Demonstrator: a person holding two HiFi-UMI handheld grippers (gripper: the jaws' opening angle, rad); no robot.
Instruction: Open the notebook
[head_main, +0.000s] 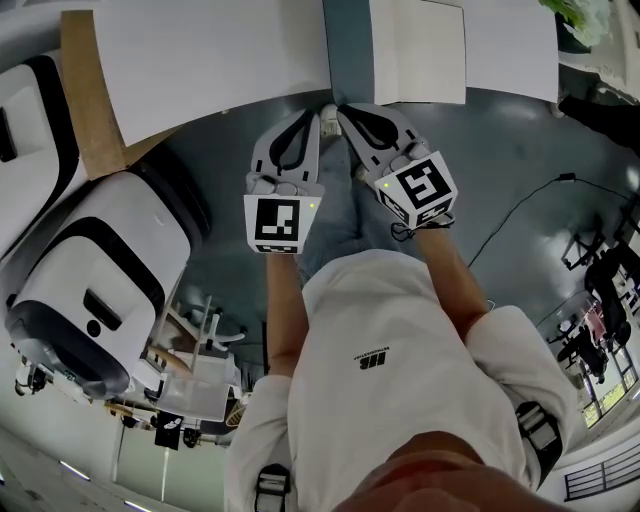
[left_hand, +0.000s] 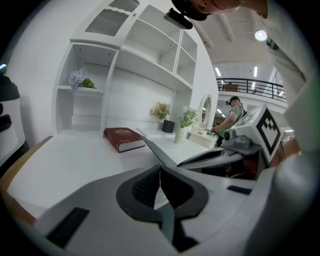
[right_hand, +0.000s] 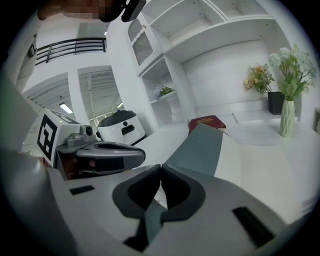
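You're mid-opening: your left gripper (left_hand: 160, 172) and right gripper (right_hand: 161, 172) both pinch the cover (right_hand: 197, 150) of the notebook (head_main: 415, 50), lying at the table's (head_main: 200, 60) near edge with that cover raised, so next probably swing it leftward, then release.

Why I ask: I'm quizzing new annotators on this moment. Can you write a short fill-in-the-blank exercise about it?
1. On the notebook, the left claw and the right claw both pinch the ___.
2. The closed book lying farther back on the table is ___ in colour.
3. The table top itself is ___ in colour.

Missing words: cover; red; white.
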